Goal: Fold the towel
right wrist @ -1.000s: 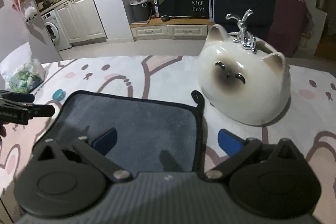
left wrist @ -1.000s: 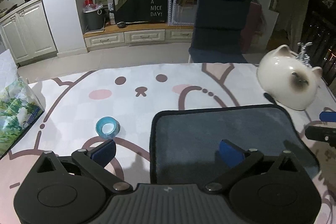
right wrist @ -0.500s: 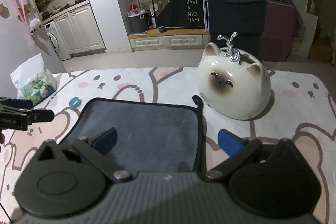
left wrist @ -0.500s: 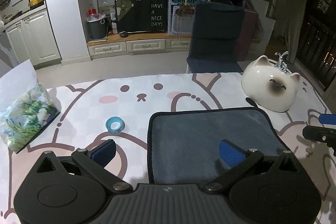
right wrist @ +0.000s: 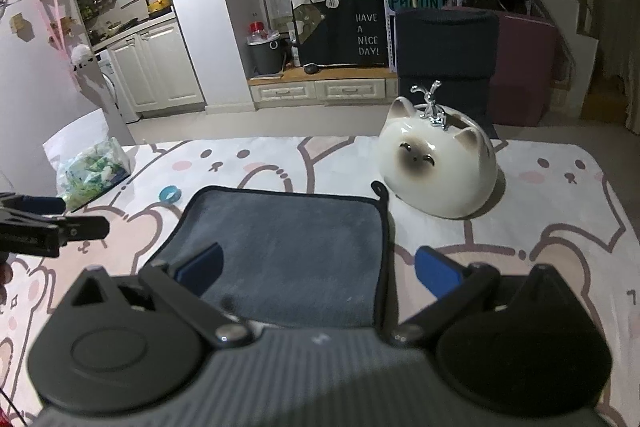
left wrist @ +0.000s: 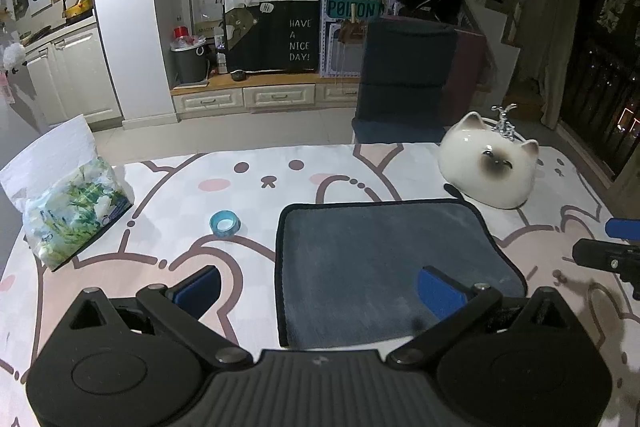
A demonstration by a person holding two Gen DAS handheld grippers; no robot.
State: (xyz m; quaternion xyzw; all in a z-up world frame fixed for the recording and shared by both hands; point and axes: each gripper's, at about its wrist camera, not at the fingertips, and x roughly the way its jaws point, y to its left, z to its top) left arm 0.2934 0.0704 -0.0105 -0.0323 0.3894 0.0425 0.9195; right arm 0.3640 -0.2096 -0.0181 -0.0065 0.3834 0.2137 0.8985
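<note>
We see a grey towel (left wrist: 384, 259) lying flat and folded on a desk (left wrist: 280, 183) covered with a cartoon-bear cloth, its dark trim edging all round. Our left hand-held gripper (left wrist: 320, 289) hangs above the towel's near left edge with jaws spread wide: one blue pad over the bare cloth, the other over the towel, holding nothing. Our right hand-held gripper (right wrist: 318, 269) is likewise wide open and holding nothing, straddling the towel's near right edge, one pad over the fabric and the other over the cloth beside it. Just beyond the towel's far right corner, where a small hanging loop (right wrist: 379, 188) curls, sits a white cat-shaped ceramic bowl (right wrist: 438, 171) with a silver ornament inside. A blue tape roll (left wrist: 224, 223) lies left of the towel, and a tissue pack (left wrist: 70, 213) rests near the desk's left edge.
</note>
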